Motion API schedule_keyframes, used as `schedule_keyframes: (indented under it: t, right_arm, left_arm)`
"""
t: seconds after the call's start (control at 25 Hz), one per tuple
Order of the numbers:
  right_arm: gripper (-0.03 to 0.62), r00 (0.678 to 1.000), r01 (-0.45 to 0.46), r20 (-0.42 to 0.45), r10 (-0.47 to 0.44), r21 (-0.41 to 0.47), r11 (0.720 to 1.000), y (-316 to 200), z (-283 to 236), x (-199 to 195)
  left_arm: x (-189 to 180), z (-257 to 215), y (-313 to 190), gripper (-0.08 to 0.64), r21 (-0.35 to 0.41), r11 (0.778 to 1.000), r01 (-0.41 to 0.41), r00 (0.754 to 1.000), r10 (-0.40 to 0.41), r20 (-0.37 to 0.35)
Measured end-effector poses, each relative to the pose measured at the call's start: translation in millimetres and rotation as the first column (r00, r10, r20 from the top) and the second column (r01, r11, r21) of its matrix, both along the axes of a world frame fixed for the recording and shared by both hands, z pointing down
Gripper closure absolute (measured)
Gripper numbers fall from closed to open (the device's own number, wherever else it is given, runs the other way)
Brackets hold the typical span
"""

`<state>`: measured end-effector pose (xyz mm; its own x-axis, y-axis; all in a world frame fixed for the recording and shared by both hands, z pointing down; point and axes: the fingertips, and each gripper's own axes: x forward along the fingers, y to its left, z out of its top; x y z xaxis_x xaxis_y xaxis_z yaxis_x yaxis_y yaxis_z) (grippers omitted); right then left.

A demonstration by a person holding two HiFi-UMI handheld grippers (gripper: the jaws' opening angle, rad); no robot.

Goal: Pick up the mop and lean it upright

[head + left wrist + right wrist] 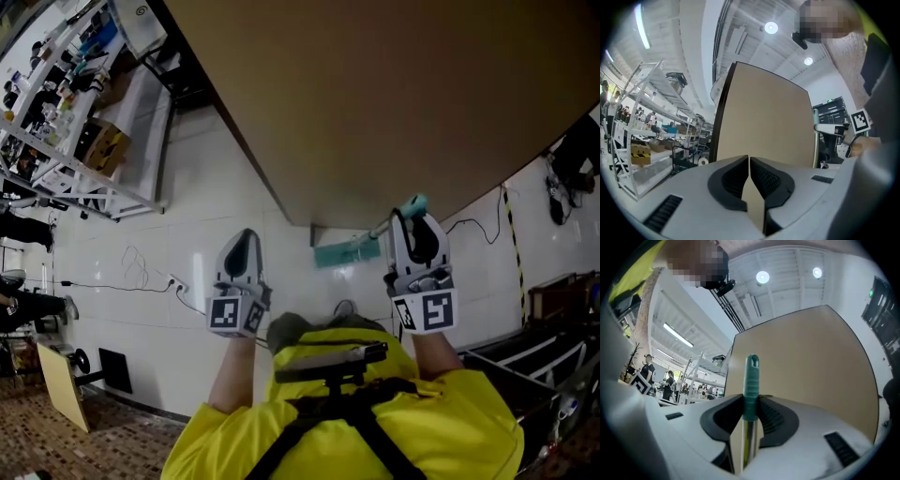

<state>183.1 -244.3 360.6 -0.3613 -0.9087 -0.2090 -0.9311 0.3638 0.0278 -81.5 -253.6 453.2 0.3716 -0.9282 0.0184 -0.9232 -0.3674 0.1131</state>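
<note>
A workshop: stocked metal shelving racks (66,122), white tiled floor (225,187), round ceiling lights (771,27).

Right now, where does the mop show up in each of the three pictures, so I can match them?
Head view: the mop lies right of centre, its teal handle end in the right gripper.
Left gripper view: a thin pale pole at the right, probably its handle.
Right gripper view: dead centre, with the teal handle clamped by that gripper.
Shared landmark: the tan board fills the background in all three.
</note>
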Motion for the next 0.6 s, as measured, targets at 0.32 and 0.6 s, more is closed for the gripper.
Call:
schedule_keyframes:
  t: [0.32,0.6]
  right_arm:
    - [0.486,1.000,-0.019,-0.026,0.018,-0.042,0.999,7.3,10.2,15.5]
    - [0.486,0.997,-0.053,-0.063,0.046,-0.118,0.992,-15.1,68.7,44.6]
  left_arm:
    - [-0.1,-3.9,1.9,0.551,0.026,1.000,0.007,0.998,-0.006,-0.058]
    - [20.2,13.0,10.3,0.551,-0.038,0.999,-0.040,0.999,0.038,-0.033]
